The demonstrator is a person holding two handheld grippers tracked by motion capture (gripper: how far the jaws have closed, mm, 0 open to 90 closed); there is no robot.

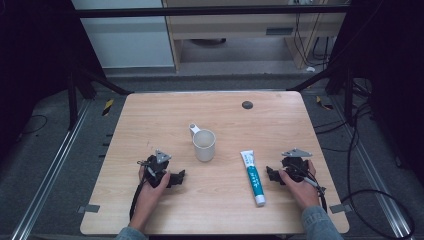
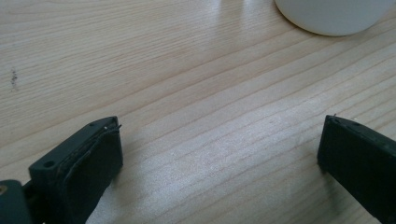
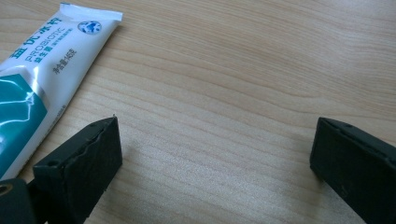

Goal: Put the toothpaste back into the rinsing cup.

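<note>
Both grippers, left gripper (image 1: 176, 177) and right gripper (image 1: 271, 174), rest wide-jawed and empty; a careless sideways grab could skid the toothpaste tube (image 1: 253, 177) or tip the mug (image 1: 204, 144).

Even overhead light brightens the table (image 1: 210, 210) against dark surroundings; gripper views are soft, with pale glare.

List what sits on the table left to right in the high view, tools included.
left tool → white mug → toothpaste tube → right tool. Both tools are open with nothing between the jaws.
</note>
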